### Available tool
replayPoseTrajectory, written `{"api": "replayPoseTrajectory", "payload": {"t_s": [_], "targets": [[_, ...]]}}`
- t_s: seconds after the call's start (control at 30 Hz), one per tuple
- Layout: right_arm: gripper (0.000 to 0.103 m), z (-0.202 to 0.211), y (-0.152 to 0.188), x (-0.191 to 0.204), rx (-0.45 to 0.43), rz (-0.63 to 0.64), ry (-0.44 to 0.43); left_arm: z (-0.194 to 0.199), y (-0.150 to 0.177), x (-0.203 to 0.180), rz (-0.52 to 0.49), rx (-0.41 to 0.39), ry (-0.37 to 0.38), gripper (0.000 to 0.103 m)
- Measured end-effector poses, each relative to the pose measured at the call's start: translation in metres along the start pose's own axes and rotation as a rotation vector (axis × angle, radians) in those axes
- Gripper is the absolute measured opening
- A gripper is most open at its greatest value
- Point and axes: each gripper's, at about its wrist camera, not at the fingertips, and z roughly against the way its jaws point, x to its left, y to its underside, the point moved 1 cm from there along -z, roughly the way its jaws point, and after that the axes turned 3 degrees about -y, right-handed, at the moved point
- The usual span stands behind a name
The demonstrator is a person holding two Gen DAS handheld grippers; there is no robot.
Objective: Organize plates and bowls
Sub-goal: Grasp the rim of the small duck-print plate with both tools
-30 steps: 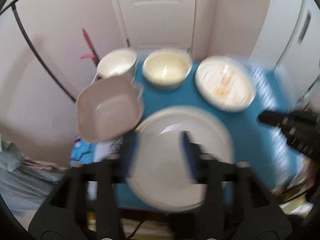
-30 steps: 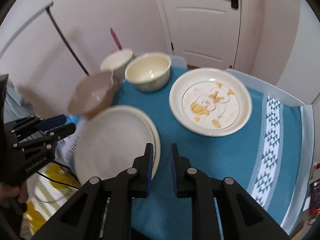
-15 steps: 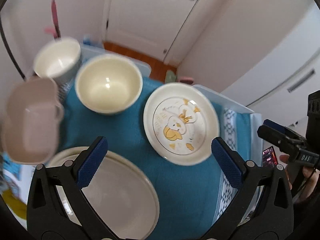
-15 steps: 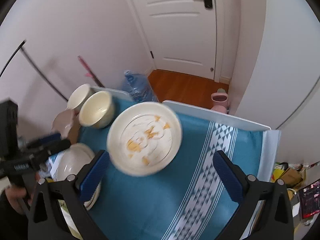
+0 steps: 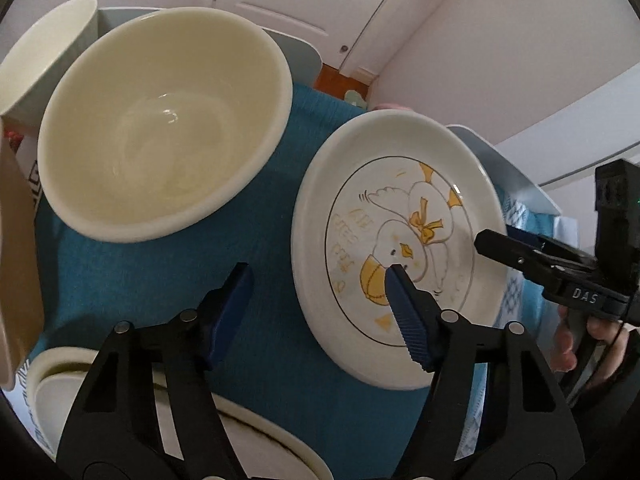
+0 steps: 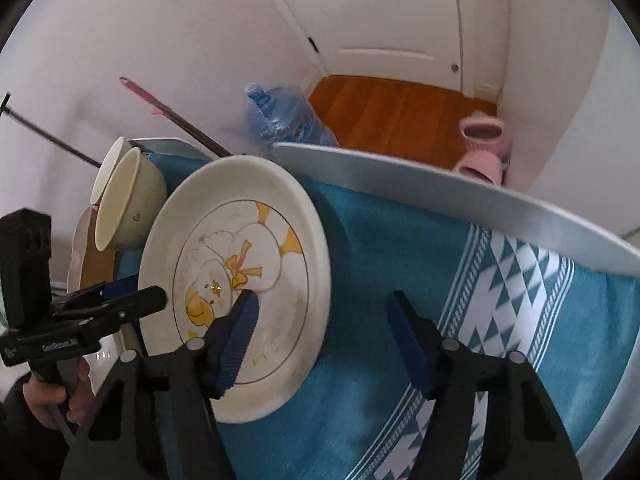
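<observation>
blue tablecloth (image 6: 400,280), duck plate (image 5: 360,200) rim between both closing tongs

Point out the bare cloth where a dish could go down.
Widest free patch: the patterned blue tablecloth right of the duck plate, out to the table edge. A narrower strip lies between the cream bowl and that plate. The left end is crowded with bowls and stacked plates.

Both wrist cameras look steeply down, close over the blue tablecloth (image 5: 132,272). The left view faces the cream bowl (image 5: 160,128); the right sits further right. Both share the duck plate (image 5: 400,240) (image 6: 240,276).
</observation>
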Motion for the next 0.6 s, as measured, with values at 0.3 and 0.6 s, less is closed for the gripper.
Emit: {"api": "replayPoseTrajectory", "payload": {"t_s": [0.3,0.6], "targets": [[0.018,-0.011,0.001,0.005,0.0,0.056,0.002,-0.004,0.004,-0.009,-0.041,-0.021,-0.054,0.021],[0.015,-0.01,0.004,0.006,-0.027,0.062,0.038,0.001,0.005,-0.023,-0.049,-0.034,-0.082,0.02]]}}
